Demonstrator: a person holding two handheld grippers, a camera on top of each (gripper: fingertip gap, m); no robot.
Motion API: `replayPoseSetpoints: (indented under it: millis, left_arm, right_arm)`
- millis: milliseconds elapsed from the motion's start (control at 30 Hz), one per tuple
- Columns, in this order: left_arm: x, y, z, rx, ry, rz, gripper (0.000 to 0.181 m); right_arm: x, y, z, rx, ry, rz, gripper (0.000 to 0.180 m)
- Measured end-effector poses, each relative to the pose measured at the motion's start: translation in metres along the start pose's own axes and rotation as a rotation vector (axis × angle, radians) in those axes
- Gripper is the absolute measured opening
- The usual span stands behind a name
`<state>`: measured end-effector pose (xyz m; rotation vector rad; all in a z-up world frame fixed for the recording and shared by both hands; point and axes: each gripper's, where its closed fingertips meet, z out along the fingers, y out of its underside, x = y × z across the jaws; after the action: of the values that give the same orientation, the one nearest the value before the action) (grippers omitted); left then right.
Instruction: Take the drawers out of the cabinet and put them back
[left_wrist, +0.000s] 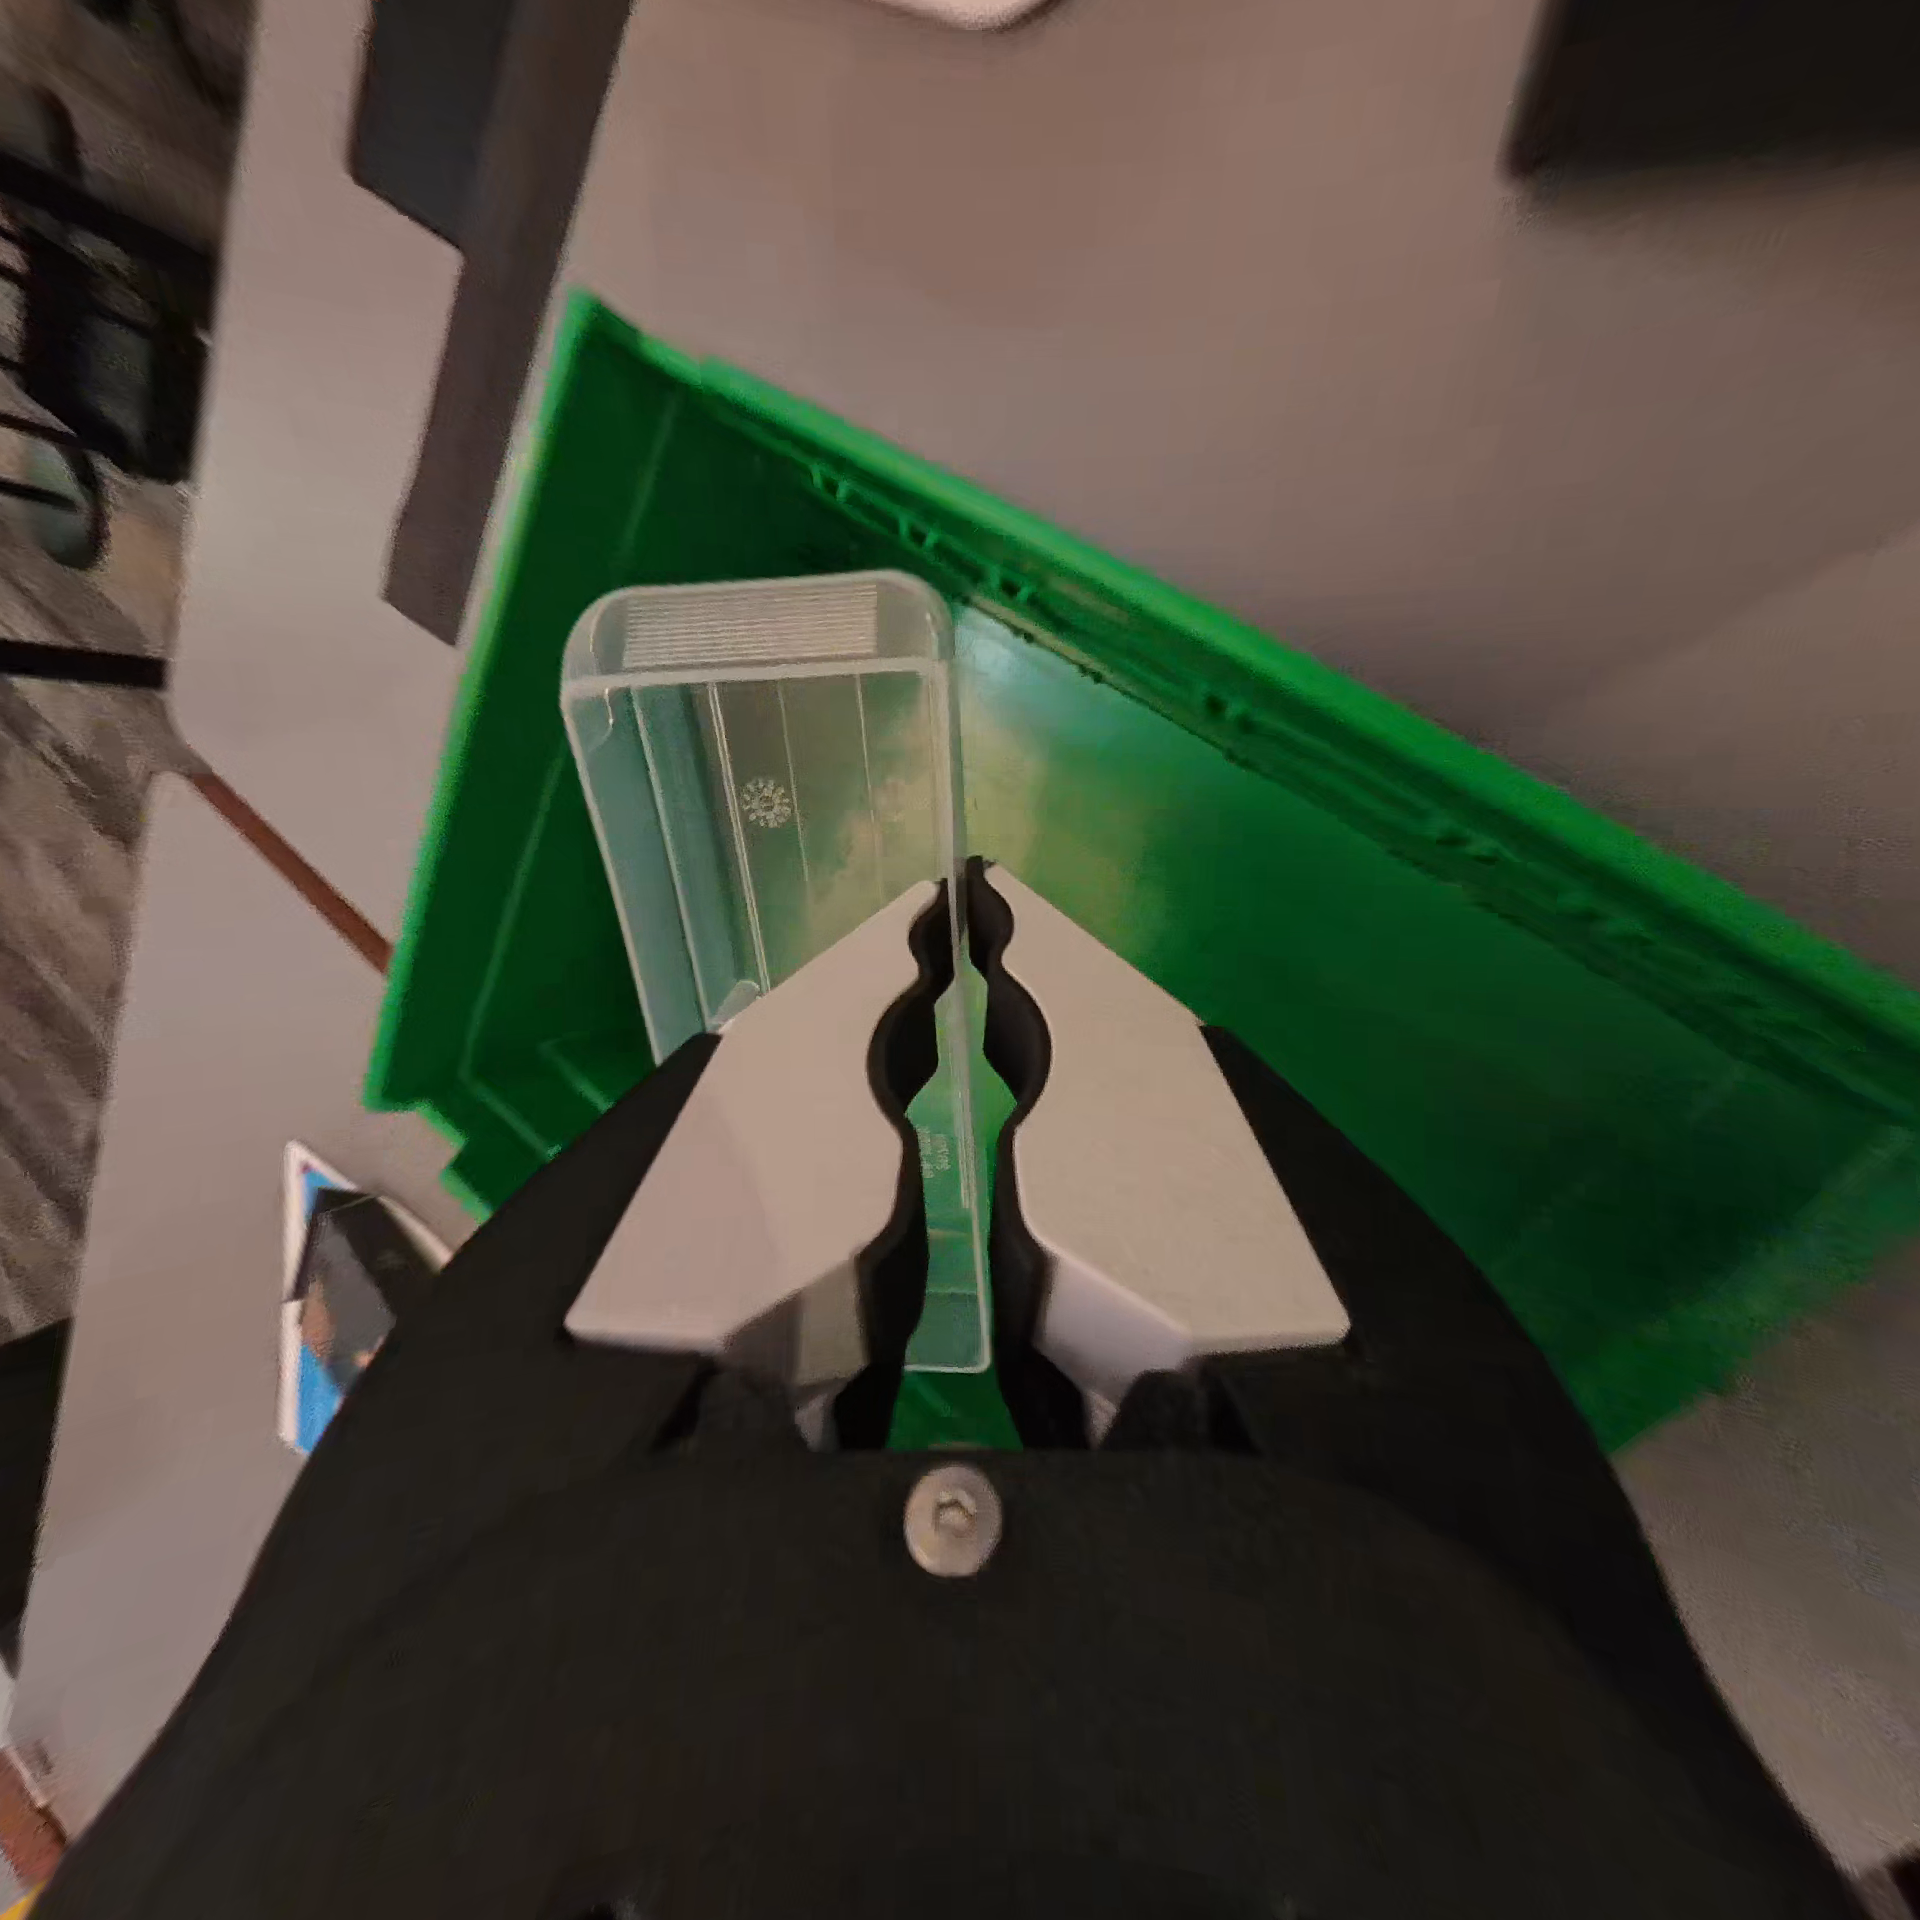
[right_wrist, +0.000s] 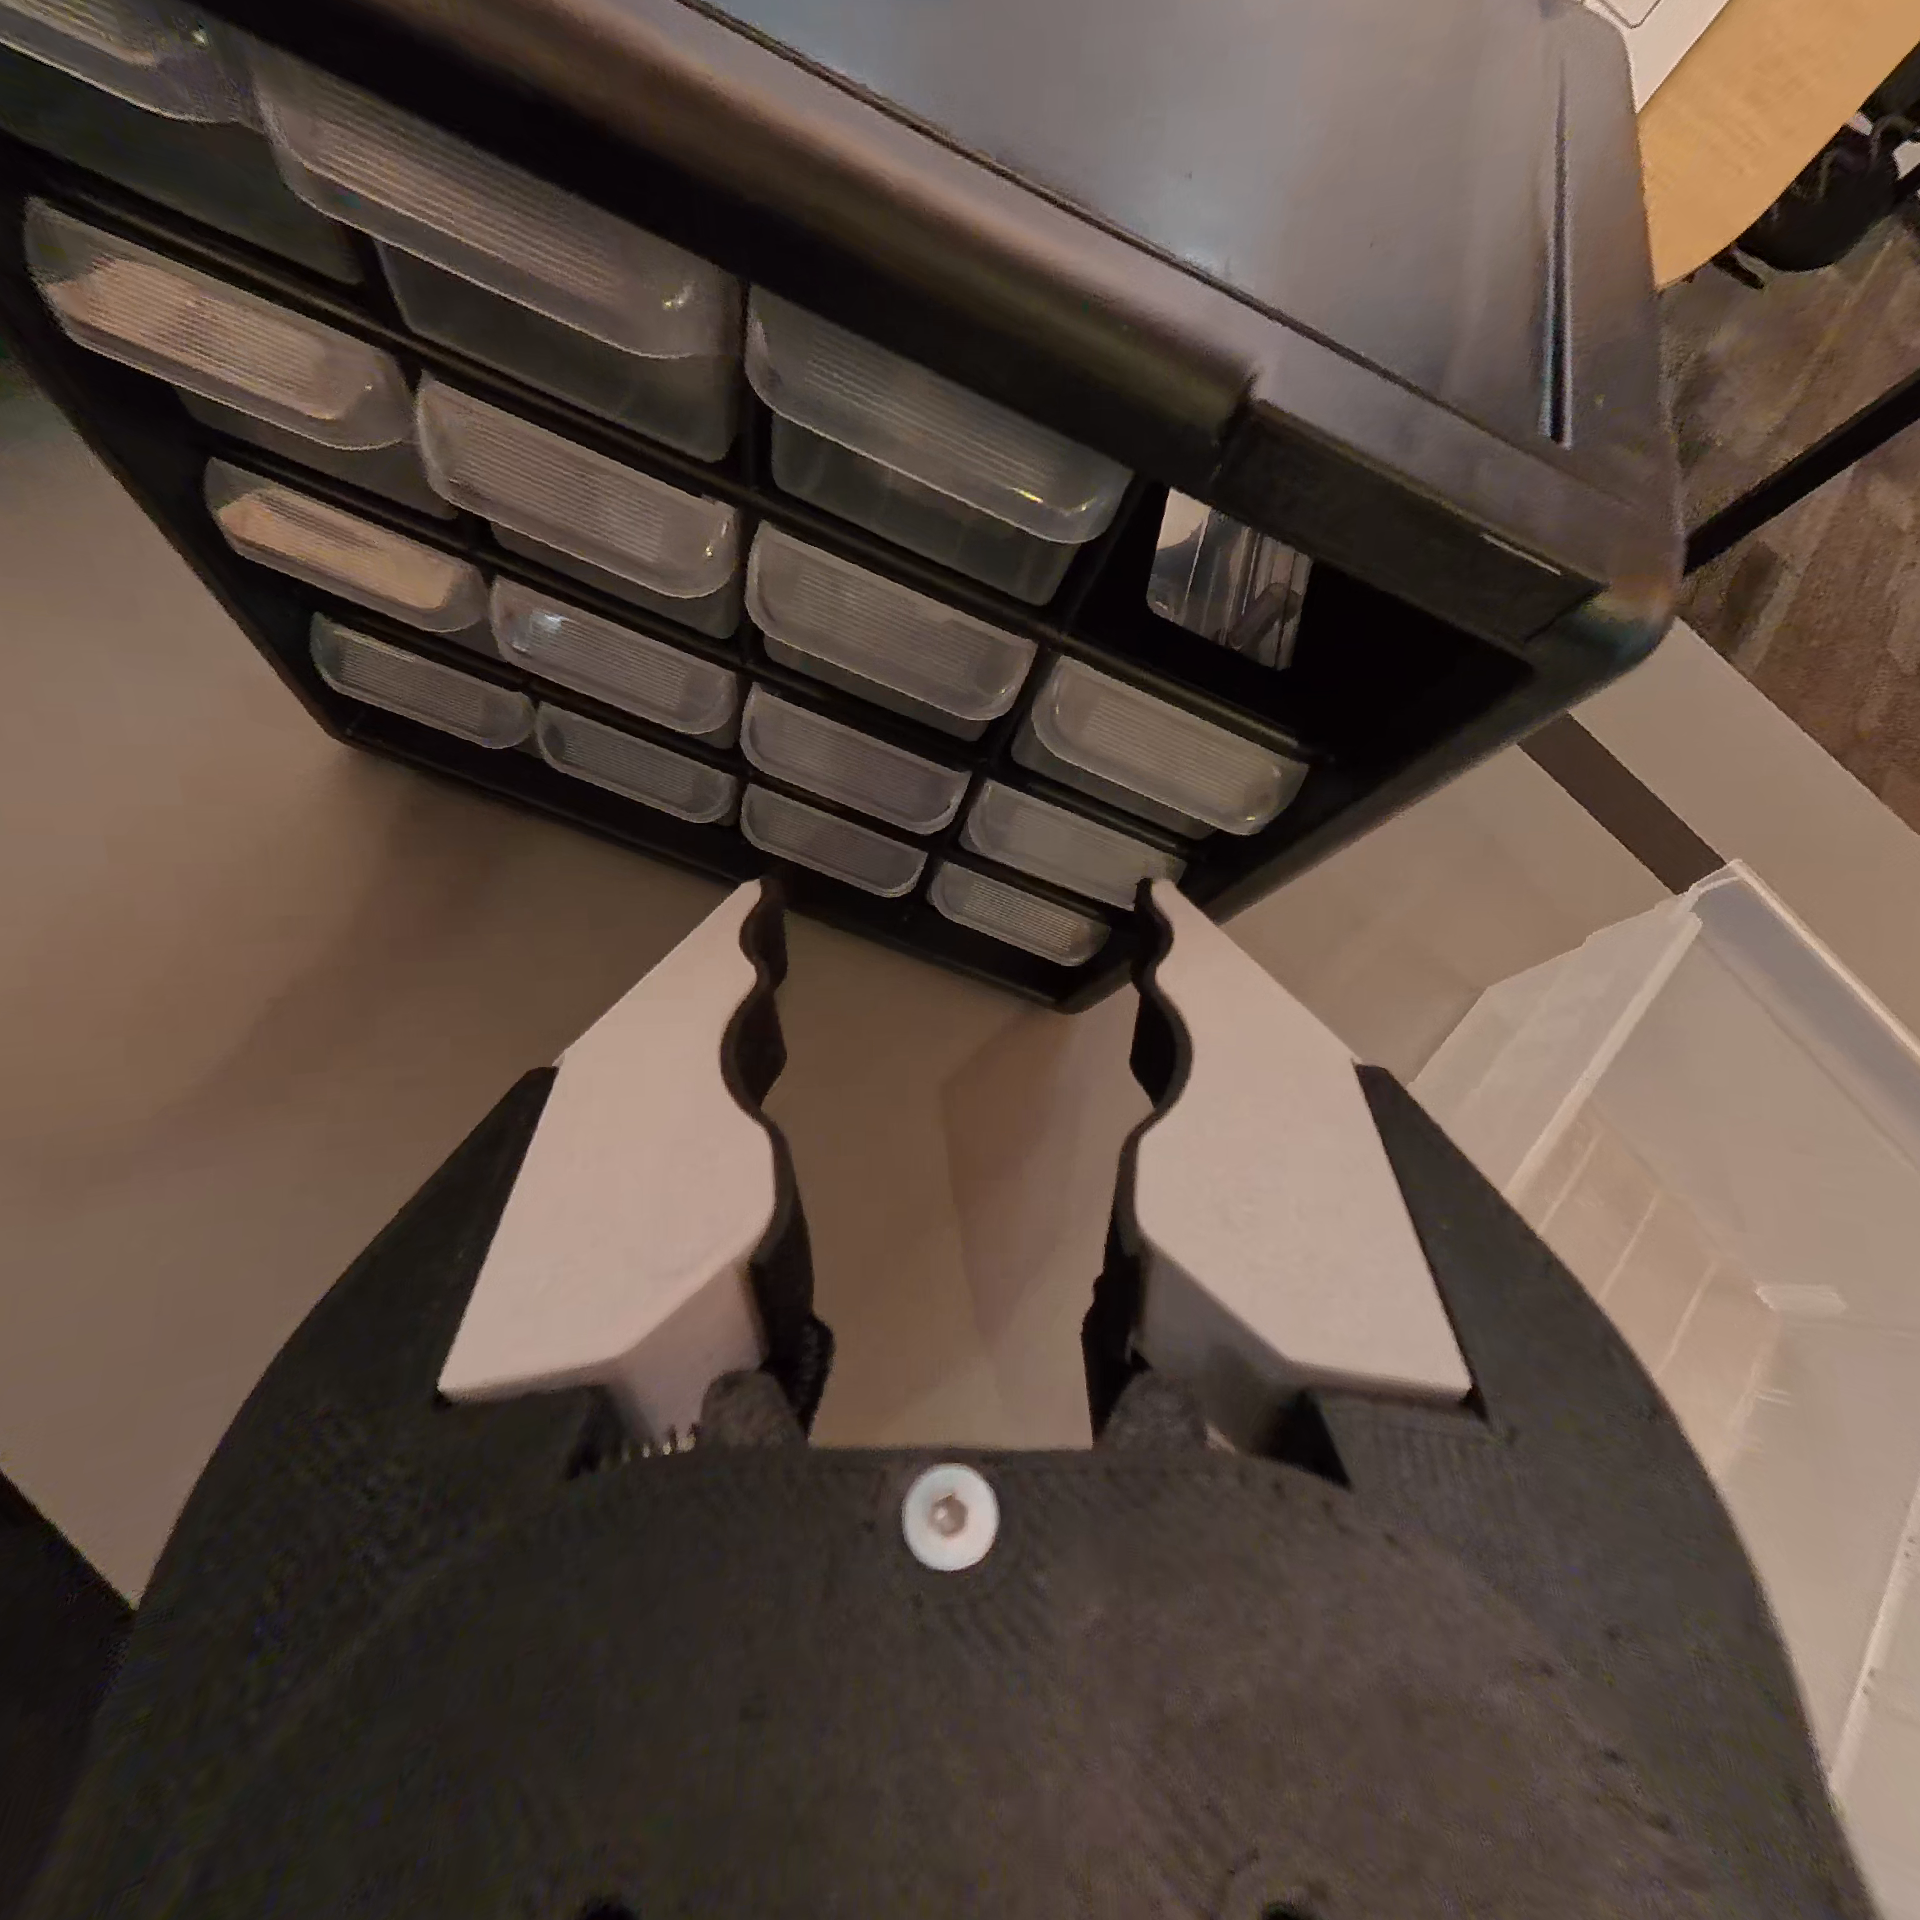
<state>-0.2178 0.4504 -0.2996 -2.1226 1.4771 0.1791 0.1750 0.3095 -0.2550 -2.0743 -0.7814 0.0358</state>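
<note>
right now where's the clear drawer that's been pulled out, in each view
Left wrist view: the clear drawer sits centre frame over the green bin, its side wall pinched by the left gripper.
Right wrist view: not in it; only the cabinet.
Shared landmark: the grey tabletop.

The drawer (left_wrist: 790, 790) is clear, glossy plastic with a finely ribbed front lip. The bin (left_wrist: 1299, 935) behind it is green plastic, its smooth floor shiny under the light and its rim moulded with small ribs. The left tongs (left_wrist: 958, 883) have a matt black, grainy body, smooth pale grey finger blocks, black rubbery wavy pads and a bright metal screw. The cabinet (right_wrist: 1299, 343) is black plastic with a dull sheen, and its drawers are translucent ribbed plastic. The desk (right_wrist: 208, 987) is smooth and matt beige. The tub (right_wrist: 1714, 1195) is frosted, translucent plastic.
</note>
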Motion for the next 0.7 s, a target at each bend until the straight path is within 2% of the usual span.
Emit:
replayPoseSetpoints:
  millis: [167,300,367,467,567,633,700]
  left_arm:
    - [0.049,-0.053,-0.090,0.158,0.023,0.094,0.000]
    - [0.138,-0.104,-0.131,0.277,0.161,0.237,0.000]
    - [0.195,-0.122,-0.131,0.285,0.255,0.322,0.001]
    - [0.269,-0.132,-0.108,0.222,0.369,0.438,0.002]
    - [0.303,-0.136,-0.085,0.175,0.362,0.532,0.000]
    - [0.335,-0.139,-0.078,0.184,0.485,0.526,0.000]
    - [0.348,-0.139,-0.059,0.153,0.474,0.565,0.000]
  right_arm:
    - [-0.004,-0.007,-0.019,0.057,-0.032,0.011,0.064]
    - [-0.020,-0.017,-0.043,0.138,-0.108,0.003,0.058]
    - [-0.031,-0.019,-0.054,0.165,-0.150,-0.015,0.059]
    - [-0.057,-0.018,-0.067,0.188,-0.249,-0.036,0.060]
    - [-0.080,-0.004,-0.070,0.157,-0.301,-0.070,0.063]
    - [-0.098,0.013,-0.065,0.098,-0.357,-0.078,0.068]
    - [-0.117,0.031,-0.057,0.024,-0.418,-0.105,0.076]
